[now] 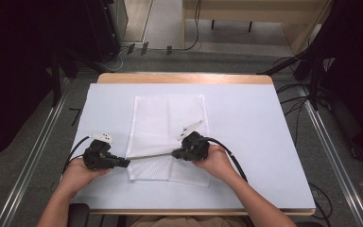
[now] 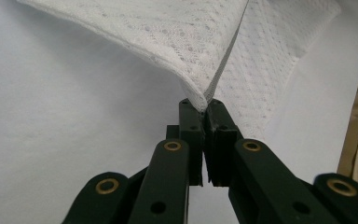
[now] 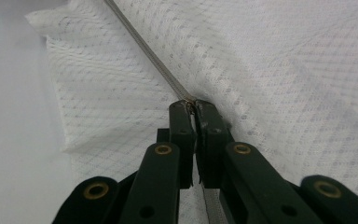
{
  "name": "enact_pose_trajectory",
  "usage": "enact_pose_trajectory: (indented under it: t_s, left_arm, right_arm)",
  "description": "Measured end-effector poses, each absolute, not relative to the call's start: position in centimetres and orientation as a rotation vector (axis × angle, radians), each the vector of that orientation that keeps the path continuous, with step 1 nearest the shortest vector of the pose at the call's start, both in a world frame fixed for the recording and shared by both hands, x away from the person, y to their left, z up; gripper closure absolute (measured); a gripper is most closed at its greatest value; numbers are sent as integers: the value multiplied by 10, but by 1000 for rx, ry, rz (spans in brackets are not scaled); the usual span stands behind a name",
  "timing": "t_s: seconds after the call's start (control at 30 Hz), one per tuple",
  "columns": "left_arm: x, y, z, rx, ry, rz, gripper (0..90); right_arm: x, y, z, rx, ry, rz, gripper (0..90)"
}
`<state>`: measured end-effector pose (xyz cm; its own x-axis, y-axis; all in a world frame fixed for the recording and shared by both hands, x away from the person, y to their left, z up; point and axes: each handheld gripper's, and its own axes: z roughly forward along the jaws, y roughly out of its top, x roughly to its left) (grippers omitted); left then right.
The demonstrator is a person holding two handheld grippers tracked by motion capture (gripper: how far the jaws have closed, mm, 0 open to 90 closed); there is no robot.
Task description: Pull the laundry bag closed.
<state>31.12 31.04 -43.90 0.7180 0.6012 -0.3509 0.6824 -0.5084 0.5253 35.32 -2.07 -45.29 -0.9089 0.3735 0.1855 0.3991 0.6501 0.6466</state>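
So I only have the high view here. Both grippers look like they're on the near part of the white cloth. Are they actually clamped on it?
Observer: Yes. In the left gripper view the left gripper has its jaws shut on a folded corner of the white cloth, which is lifted off the table.
Operator: And the right one?
Observer: The right gripper is shut on the cloth's edge; that edge runs away from the jaws as a taut grey line.
Operator: One layer or more at the left?
Observer: At least two: the corner is doubled over where the jaws pinch it.
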Motion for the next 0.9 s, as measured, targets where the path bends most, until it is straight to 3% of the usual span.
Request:
enact_pose_trajectory:
  t_s: [0.9]
  left_arm:
    - [312, 314, -439, 2255, 988, -172, 874]
  right_arm:
    - [351, -45, -452, -717, -2820, -1093, 884]
